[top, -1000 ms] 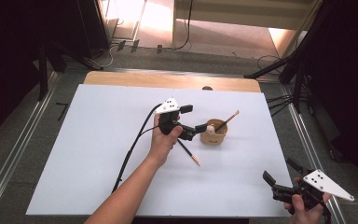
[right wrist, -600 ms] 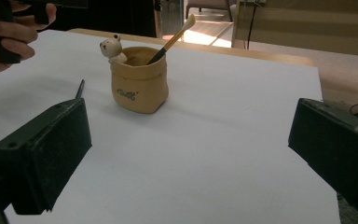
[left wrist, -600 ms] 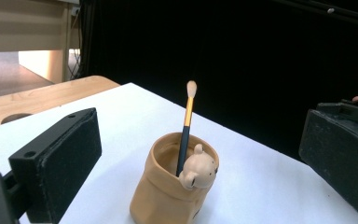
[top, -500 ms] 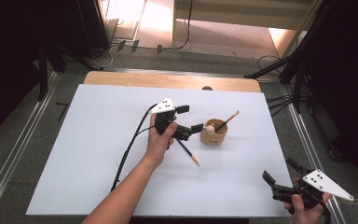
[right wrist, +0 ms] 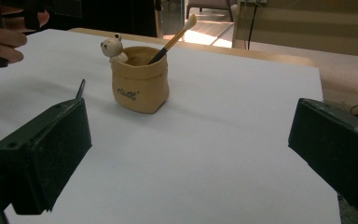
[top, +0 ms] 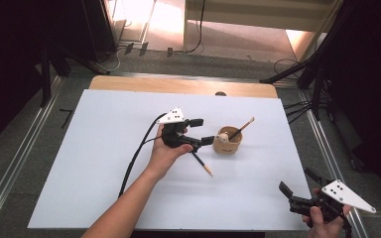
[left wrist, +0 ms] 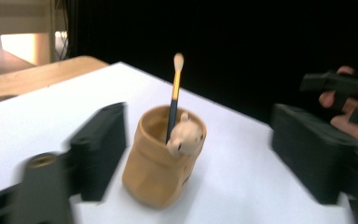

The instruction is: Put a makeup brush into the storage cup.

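Looking down from the high view, we see our left gripper (top: pixel 202 133) beside the tan pen pot (top: pixel 227 142) on the white table (top: pixel 104 148), jaws apart and just closing, nothing pressed between them. One brush (top: pixel 241 129) leans in the pot; a second pencil (top: pixel 202 163) lies flat under that hand. Our right gripper (top: pixel 297 189) rests at the near right corner, well apart, jaws wide and empty.

From the left gripper view, the pot (left wrist: pixel 161 161) with its bear figure (left wrist: pixel 184 136) stands between the blurred jaws, untouched as far as we can tell.

From the right gripper view, the pot (right wrist: pixel 140 84) sits well ahead, bare table between.
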